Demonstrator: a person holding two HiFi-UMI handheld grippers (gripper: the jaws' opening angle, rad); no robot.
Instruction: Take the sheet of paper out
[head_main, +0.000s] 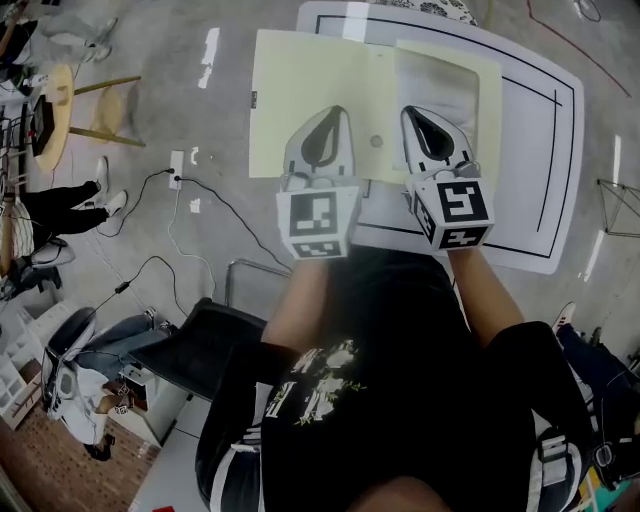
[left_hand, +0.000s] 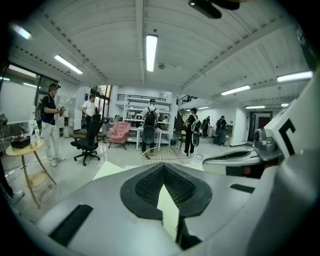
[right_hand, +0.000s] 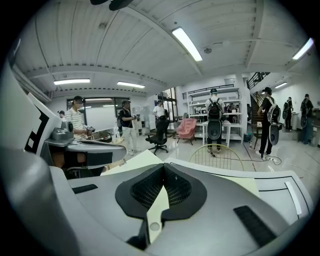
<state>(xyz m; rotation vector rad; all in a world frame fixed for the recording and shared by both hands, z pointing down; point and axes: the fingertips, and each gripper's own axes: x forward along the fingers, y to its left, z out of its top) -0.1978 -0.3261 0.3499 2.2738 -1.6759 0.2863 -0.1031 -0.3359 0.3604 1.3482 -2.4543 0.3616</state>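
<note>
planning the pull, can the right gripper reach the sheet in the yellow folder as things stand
Probably not yet: the right gripper has its jaws shut on the folder, as does the left gripper. The paler sheet lies just beyond its tips.

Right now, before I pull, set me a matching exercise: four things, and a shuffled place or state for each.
1 pale yellow flat folder
2 white table top with black outline
3 round wooden side table
4 pink armchair

A far back in the room
B far left in the head view
C pinched by left gripper and right gripper
D beneath the folder

Pairs: 1C, 2D, 3B, 4A
</note>
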